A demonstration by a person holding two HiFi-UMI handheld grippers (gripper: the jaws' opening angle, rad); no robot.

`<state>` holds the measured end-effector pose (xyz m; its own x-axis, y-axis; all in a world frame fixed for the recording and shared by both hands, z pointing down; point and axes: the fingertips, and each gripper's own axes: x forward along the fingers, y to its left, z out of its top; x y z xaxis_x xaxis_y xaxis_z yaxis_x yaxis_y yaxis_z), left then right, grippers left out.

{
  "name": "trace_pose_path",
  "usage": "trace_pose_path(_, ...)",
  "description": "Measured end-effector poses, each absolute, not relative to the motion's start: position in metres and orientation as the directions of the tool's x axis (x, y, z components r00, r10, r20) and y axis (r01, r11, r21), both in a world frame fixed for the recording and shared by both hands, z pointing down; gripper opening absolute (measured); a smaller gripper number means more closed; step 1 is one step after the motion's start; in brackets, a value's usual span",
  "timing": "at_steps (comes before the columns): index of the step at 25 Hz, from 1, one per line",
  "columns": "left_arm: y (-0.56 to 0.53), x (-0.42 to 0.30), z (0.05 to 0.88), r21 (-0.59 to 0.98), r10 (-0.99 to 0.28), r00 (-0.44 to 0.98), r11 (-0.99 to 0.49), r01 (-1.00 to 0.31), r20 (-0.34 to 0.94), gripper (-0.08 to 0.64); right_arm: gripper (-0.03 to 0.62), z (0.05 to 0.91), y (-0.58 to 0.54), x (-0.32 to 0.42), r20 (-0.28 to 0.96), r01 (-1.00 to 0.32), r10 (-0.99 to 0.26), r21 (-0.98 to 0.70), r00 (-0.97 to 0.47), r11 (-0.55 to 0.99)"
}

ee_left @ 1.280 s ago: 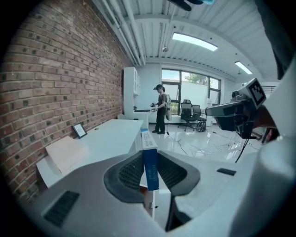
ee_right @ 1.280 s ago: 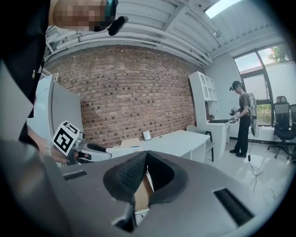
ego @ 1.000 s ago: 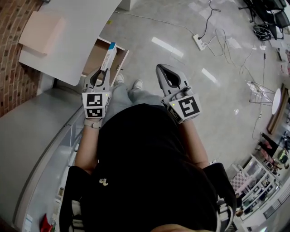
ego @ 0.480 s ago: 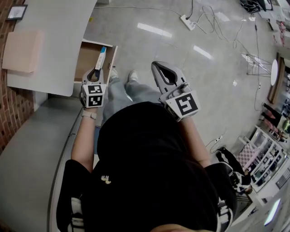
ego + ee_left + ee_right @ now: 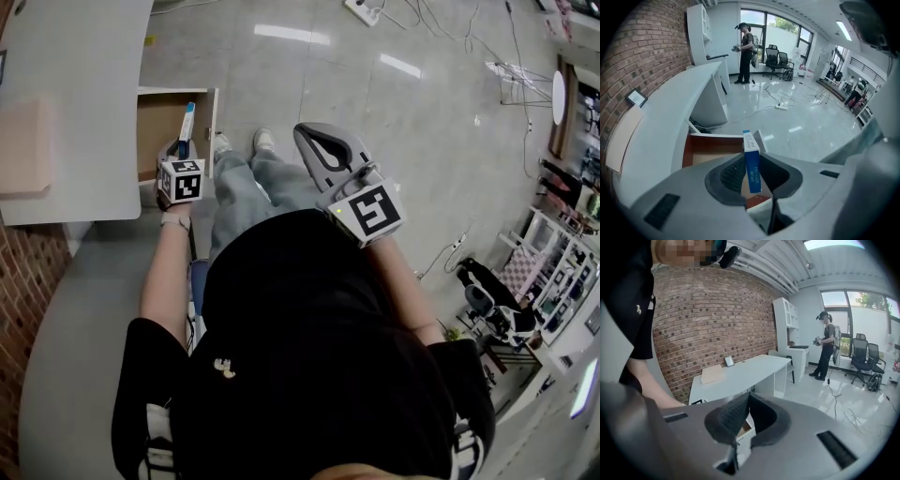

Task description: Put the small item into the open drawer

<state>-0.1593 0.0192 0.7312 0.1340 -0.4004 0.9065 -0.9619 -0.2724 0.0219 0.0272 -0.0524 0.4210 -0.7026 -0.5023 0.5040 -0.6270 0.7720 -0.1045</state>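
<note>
Holding the small blue box [image 5: 751, 161] at the open drawer [image 5: 710, 155]: the box stands upright, pinched across its narrow faces by the left gripper [image 5: 180, 150], whose jaws are closed onto it. In the head view the box's far end appears over the drawer's front part, the drawer pulled out from under the white desk [image 5: 75, 66]. The right gripper [image 5: 746, 398] hangs apart over the floor, jaws together on nothing. I judge this the approach step; next I must lower the box inside the walls before parting the jaws
</note>
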Motion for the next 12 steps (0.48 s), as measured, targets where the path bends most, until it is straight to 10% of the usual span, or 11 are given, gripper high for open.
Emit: trace_pose_path(12, 0.014, -0.165, 0.814, 0.025, -0.247, 0.118, -0.350, -0.936, 0.962, 0.092, 0.012, 0.444, -0.044, 0.038, 0.580, -0.689, -0.518, -0.106, -0.628, 0.717)
